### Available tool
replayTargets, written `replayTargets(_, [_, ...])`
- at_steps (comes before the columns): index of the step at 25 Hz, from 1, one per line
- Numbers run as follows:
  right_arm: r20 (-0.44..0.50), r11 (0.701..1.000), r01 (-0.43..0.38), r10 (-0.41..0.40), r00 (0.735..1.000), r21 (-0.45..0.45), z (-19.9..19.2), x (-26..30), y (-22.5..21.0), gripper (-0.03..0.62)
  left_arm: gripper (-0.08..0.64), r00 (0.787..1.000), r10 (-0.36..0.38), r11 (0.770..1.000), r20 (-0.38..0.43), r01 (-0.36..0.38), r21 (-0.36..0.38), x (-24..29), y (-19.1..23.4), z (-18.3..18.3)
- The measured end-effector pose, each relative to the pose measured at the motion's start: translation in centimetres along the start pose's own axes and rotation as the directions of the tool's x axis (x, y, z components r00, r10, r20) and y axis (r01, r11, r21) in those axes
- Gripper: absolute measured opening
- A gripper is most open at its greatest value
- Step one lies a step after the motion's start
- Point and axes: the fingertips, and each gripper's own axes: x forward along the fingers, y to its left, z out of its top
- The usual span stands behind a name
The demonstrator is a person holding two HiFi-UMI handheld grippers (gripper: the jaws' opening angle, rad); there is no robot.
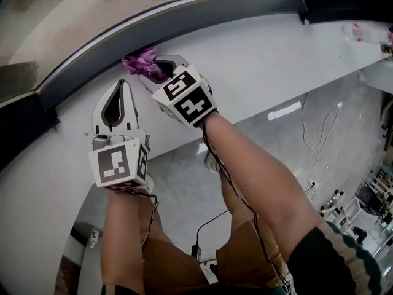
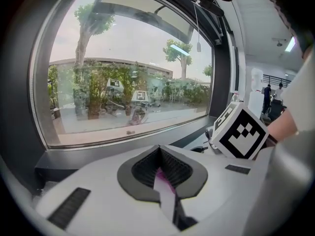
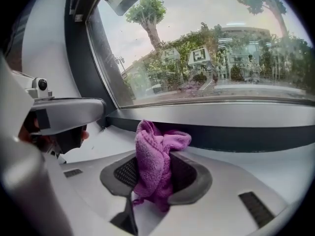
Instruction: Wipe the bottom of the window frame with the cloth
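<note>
The purple cloth (image 1: 140,62) is bunched up against the dark bottom rail of the window frame (image 1: 202,14), on the white sill (image 1: 264,60). My right gripper (image 1: 161,64) is shut on it. In the right gripper view the cloth (image 3: 156,156) hangs out between the jaws, just in front of the dark rail (image 3: 246,136). My left gripper (image 1: 121,85) rests on the sill a little to the left, jaws shut, tips pointing at the frame and apart from the cloth. In the left gripper view its tips (image 2: 159,149) meet, and the right gripper's marker cube (image 2: 241,132) shows at right.
The window glass (image 2: 133,68) rises beyond the rail. A small white object (image 1: 362,32) lies on the sill at far right. Below the sill's edge are the person's legs, the grey floor with cables (image 1: 319,134), and equipment (image 1: 368,204) at bottom right.
</note>
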Motion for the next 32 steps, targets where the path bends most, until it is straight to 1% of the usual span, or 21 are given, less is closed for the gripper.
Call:
replayTargets(5, [0.002,1.000,0.023,-0.023,1.000,0.002,-0.2,-1.8,-2.7,0.158,0.009,1.000,-0.011,1.000,0.011,0.011,-0.002,1.6,-2.5,0.9])
replayTargets(10, [0.005,0.999,0.048,-0.047,0.999,-0.020,-0.6,-2.9,-4.8,0.158,0.009,1.000,-0.028,1.000,0.003,0.028,0.001,2.7,-4.9,0.9])
replayTargets(23, [-0.005,0.997,0.067,-0.067,0.998,-0.025,-1.4,-6.7,-9.7,0.158,0.009,0.996,-0.084,0.996,-0.001,0.084,0.029,6.2,-10.8,2.6])
replayTargets(27, [-0.005,0.997,0.063,-0.063,0.998,-0.044,-1.6,-7.9,-11.3,0.158,0.009,0.997,-0.083,0.996,0.006,0.083,0.020,7.8,-12.3,3.1])
replayTargets(32, [0.002,0.996,0.070,-0.070,0.998,-0.048,-1.8,-9.5,-13.9,0.160,0.009,0.996,-0.093,0.995,-0.006,0.093,0.033,9.6,-14.4,3.4])
